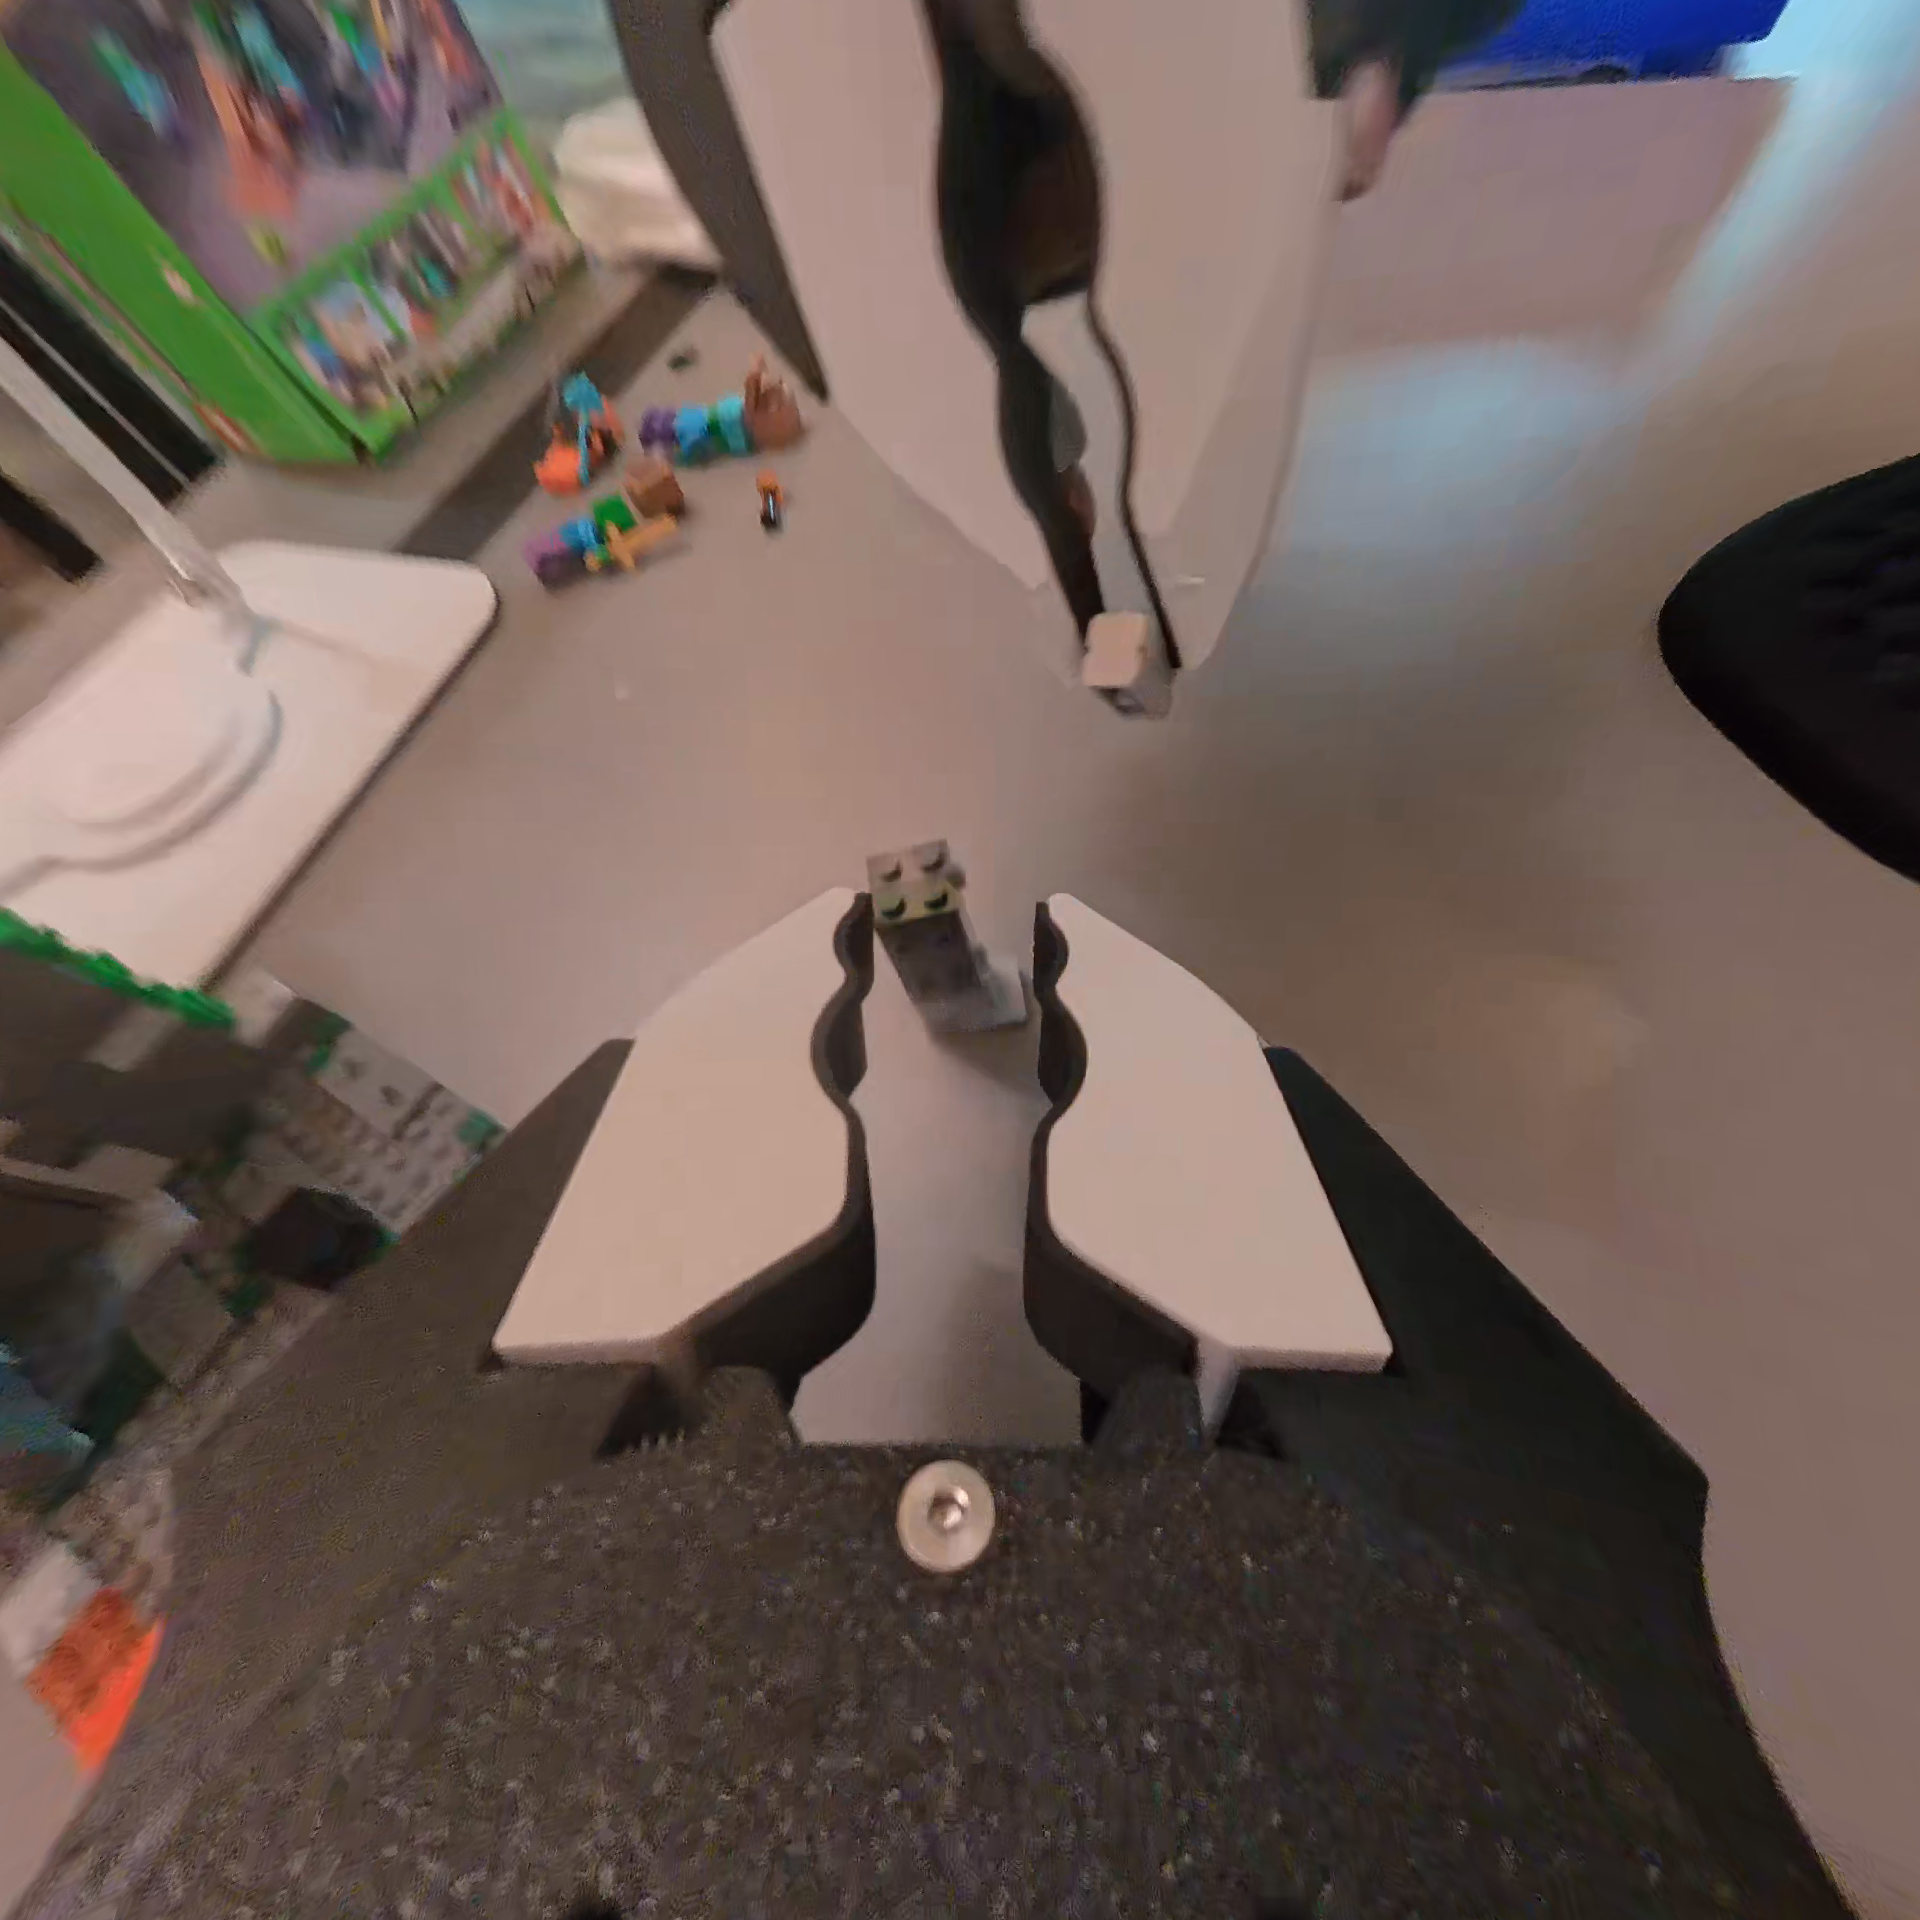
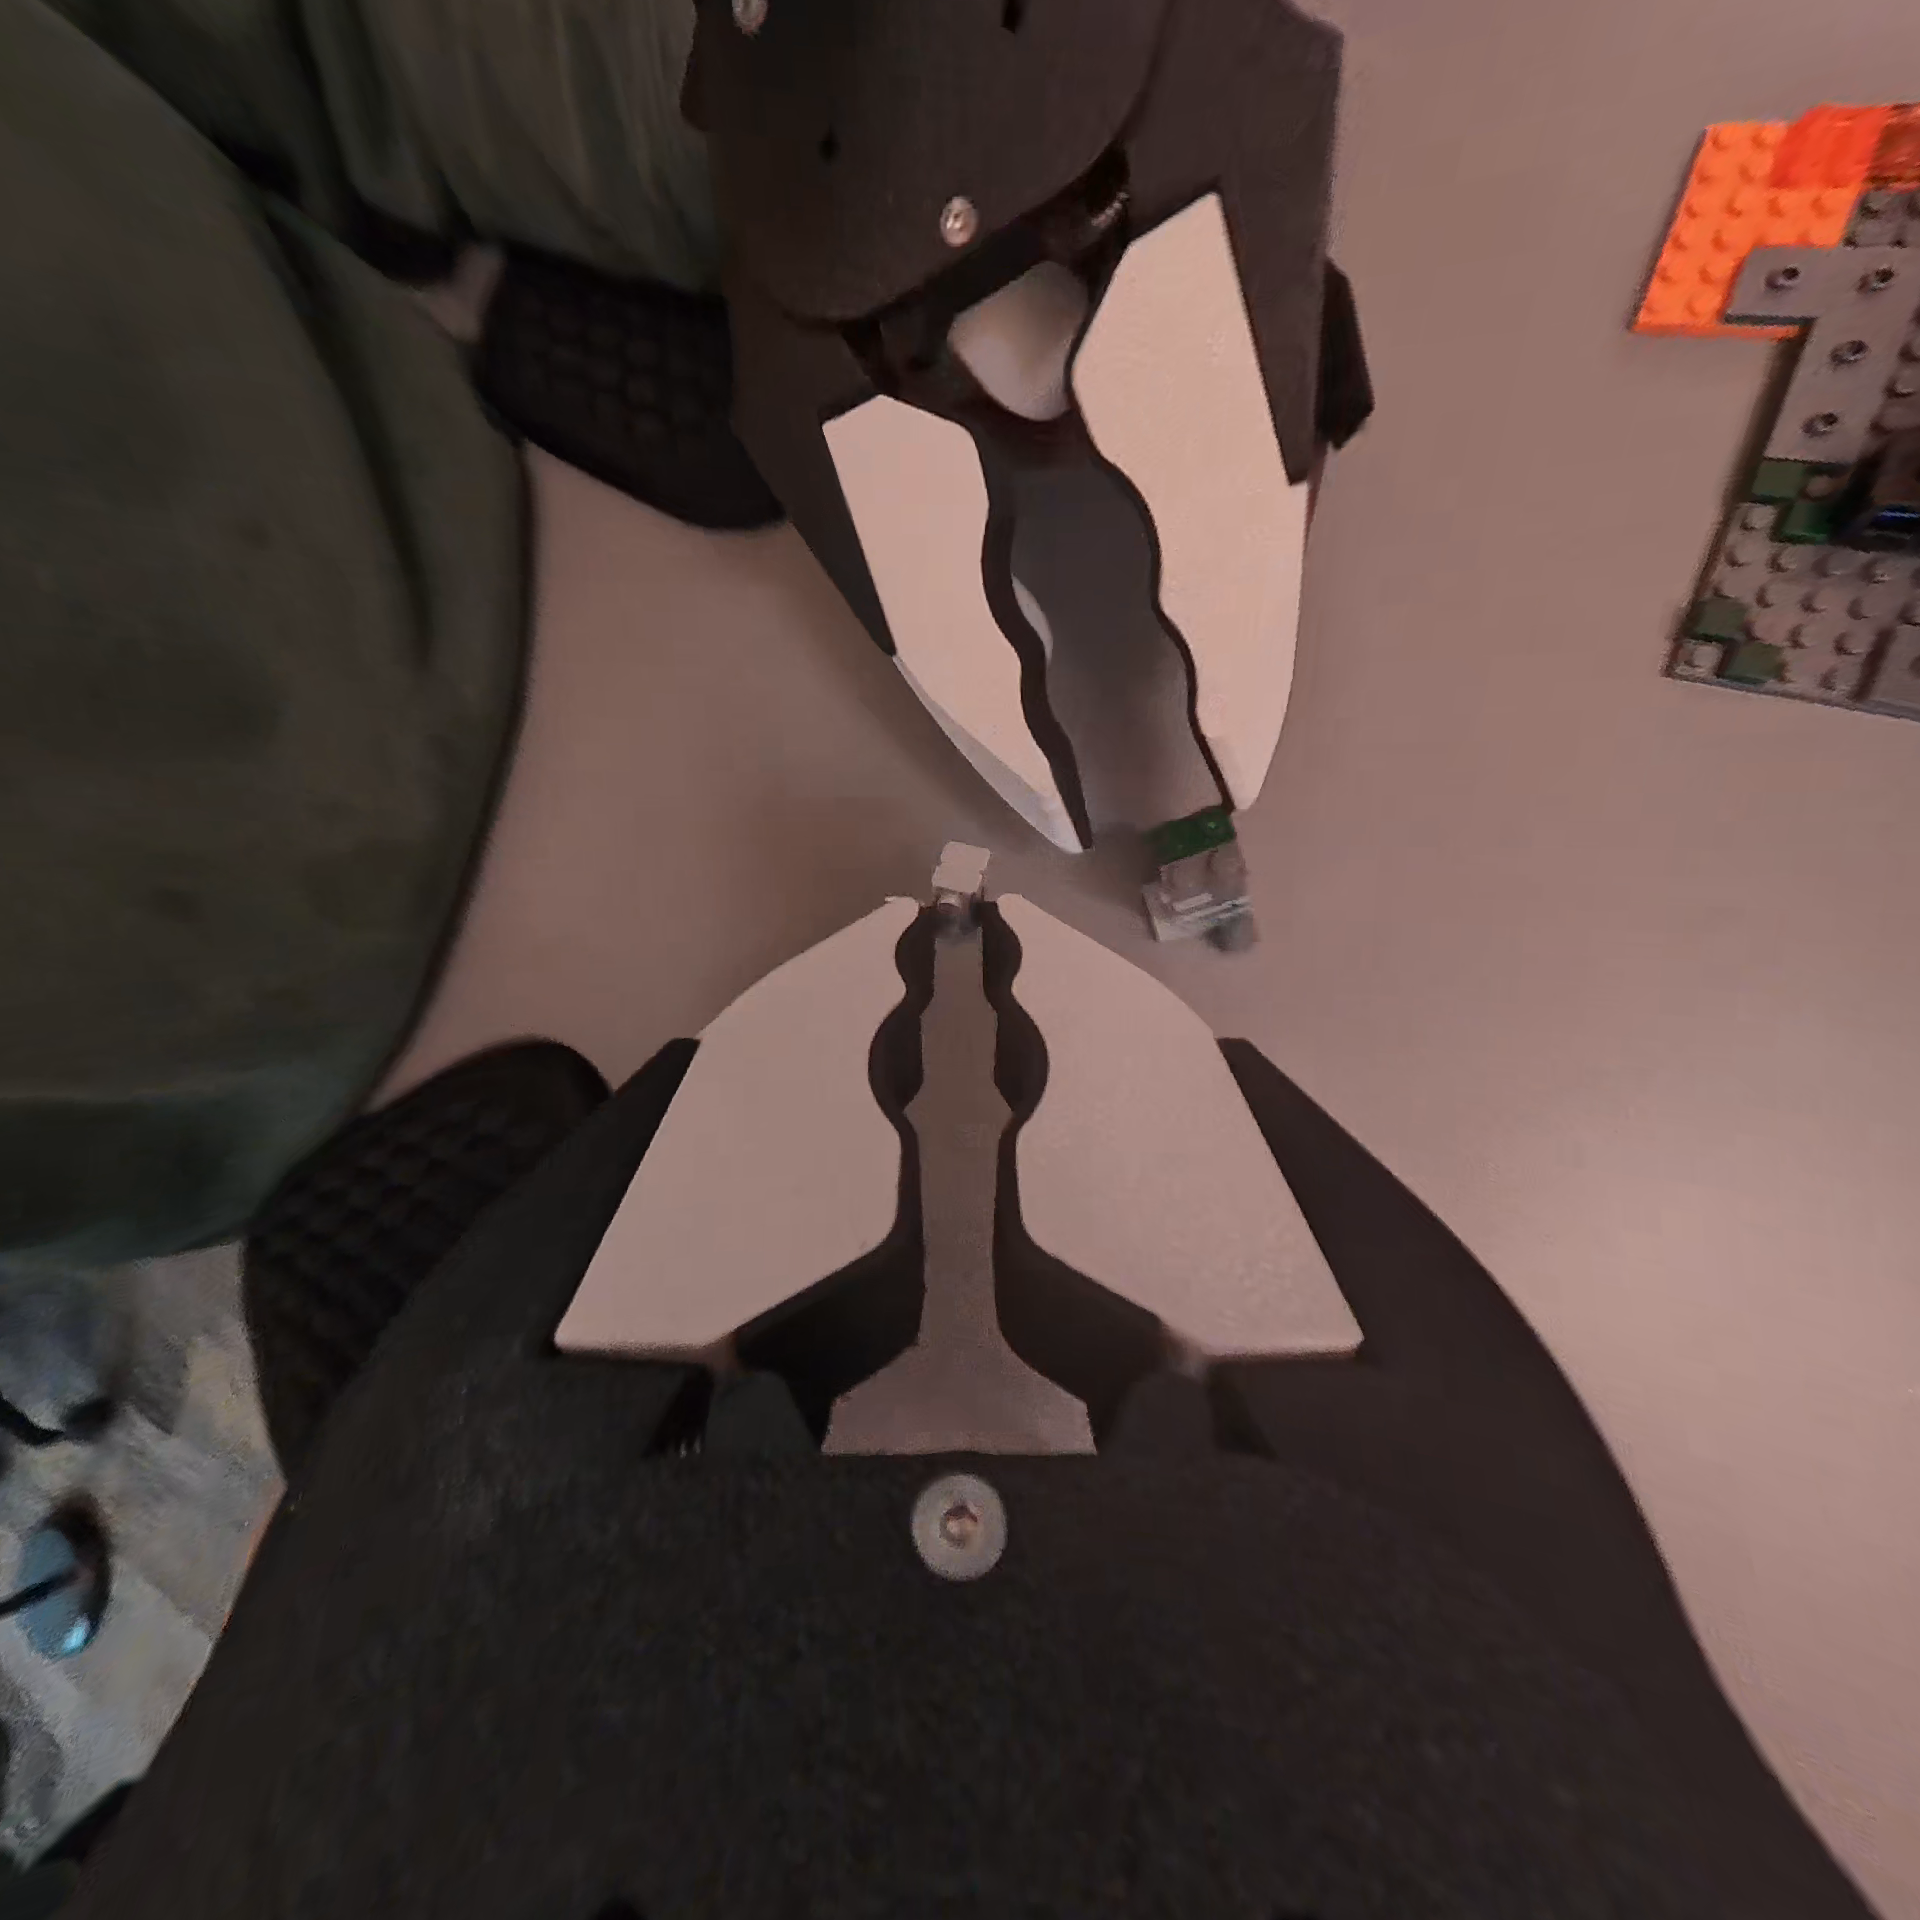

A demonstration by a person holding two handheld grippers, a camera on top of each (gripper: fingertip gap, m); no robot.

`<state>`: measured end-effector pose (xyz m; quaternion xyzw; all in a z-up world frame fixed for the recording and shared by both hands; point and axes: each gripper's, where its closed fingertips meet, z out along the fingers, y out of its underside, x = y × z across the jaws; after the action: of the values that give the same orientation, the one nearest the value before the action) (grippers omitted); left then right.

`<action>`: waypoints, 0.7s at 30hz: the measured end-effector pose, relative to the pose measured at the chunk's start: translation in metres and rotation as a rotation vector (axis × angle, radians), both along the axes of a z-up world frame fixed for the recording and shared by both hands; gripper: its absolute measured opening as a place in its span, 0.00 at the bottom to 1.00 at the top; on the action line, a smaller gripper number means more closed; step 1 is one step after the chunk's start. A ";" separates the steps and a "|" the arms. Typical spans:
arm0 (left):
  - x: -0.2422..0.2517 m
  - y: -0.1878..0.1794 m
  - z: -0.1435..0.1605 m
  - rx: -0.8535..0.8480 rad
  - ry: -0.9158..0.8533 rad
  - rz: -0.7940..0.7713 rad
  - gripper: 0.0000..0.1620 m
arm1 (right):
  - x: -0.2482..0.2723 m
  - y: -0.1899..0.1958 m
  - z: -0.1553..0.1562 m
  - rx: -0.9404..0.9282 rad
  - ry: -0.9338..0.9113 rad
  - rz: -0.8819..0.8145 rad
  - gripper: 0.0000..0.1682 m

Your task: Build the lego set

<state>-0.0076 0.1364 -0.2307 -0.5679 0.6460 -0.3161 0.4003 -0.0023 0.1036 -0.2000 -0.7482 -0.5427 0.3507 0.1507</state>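
A small grey brick (image 2: 958, 868) is pinched at the very tips of the right gripper (image 2: 957, 914), whose jaws are drawn narrow around it. It is probably held so far forward so that most of the piece stays free to be pressed onto something else.

The left gripper (image 1: 945, 935) is seen with its jaws parted, set around a small grey-and-green stack (image 1: 940, 951) without clearly touching it. In the left wrist view a gap shows on each side of the stack, so no grip is judged to be made. The stack appears to stand on the table (image 1: 1455, 935), between the fingers, and it may be flanked this way so it can be steadied or clamped while the brick is added.

In the right wrist view the same stack (image 2: 1195, 883) is seen at the tip of the left gripper, just beside the held brick but apart from it. The two grippers are pointed toward each other, which suits a joining move.

The main build (image 2: 1808, 457), with orange and grey plates, lies well apart on the table. Loose coloured pieces (image 1: 665, 468) and the set's box (image 1: 260, 208) are left farther off, out of the working space.
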 end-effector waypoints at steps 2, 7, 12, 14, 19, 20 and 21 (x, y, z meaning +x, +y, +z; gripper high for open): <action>0.002 -0.008 0.011 0.099 -0.053 -0.022 0.19 | 0.000 -0.004 0.007 -0.046 0.074 -0.016 0.05; 0.007 -0.032 0.045 0.273 -0.213 -0.067 0.17 | 0.001 -0.008 0.020 -0.175 0.207 -0.085 0.05; 0.008 -0.038 0.059 0.429 -0.271 -0.046 0.15 | -0.003 -0.011 0.029 -0.297 0.330 -0.138 0.05; 0.008 -0.037 0.061 0.488 -0.271 -0.031 0.14 | -0.007 -0.014 0.031 -0.336 0.359 -0.142 0.05; 0.008 -0.042 0.064 0.583 -0.288 -0.047 0.11 | -0.013 -0.017 0.031 -0.387 0.400 -0.153 0.05; 0.007 -0.043 0.063 0.596 -0.287 -0.049 0.10 | -0.014 -0.017 0.031 -0.392 0.405 -0.152 0.05; 0.007 -0.043 0.063 0.606 -0.287 -0.052 0.10 | -0.014 -0.018 0.030 -0.396 0.407 -0.149 0.05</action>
<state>-0.0003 0.0931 -0.1676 -0.3560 0.6619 -0.1968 0.6296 -0.0161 0.0861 -0.1696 -0.7151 -0.3657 0.5808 0.1328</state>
